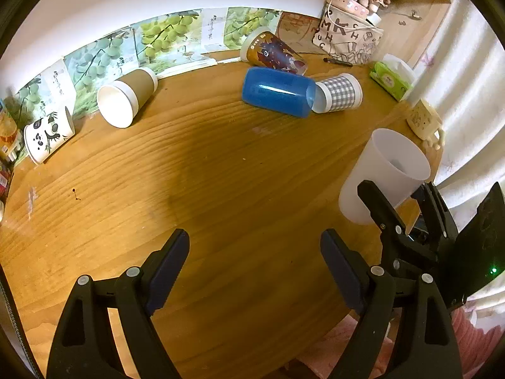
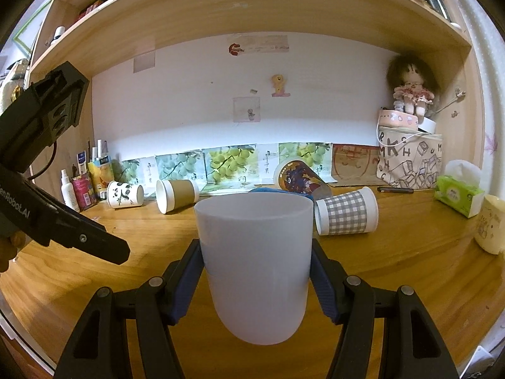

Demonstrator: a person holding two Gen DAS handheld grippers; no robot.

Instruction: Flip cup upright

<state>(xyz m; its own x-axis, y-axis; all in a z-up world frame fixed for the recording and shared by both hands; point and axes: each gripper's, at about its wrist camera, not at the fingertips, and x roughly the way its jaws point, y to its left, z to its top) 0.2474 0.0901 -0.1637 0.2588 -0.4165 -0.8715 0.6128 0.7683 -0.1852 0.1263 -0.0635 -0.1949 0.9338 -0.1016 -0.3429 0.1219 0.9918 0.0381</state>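
Observation:
My right gripper [image 2: 255, 271] is shut on a white translucent cup [image 2: 254, 262] and holds it mouth up above the wooden desk [image 2: 394, 268]. In the left wrist view the same cup [image 1: 383, 170] hangs at the right, gripped by the right gripper's black fingers [image 1: 378, 208]. My left gripper [image 1: 254, 268] is open and empty over the bare desk [image 1: 221, 173]. Its body shows at the left of the right wrist view [image 2: 63, 221].
Several cups lie on their sides at the back: a panda cup [image 1: 47, 137], a brown paper cup [image 1: 126, 96], a blue cup [image 1: 277, 91], a checked cup [image 1: 339, 93], a printed cup [image 1: 273, 52]. A tissue pack [image 1: 391, 77], cream mug [image 1: 423, 120] and tote bag [image 1: 347, 39] stand right.

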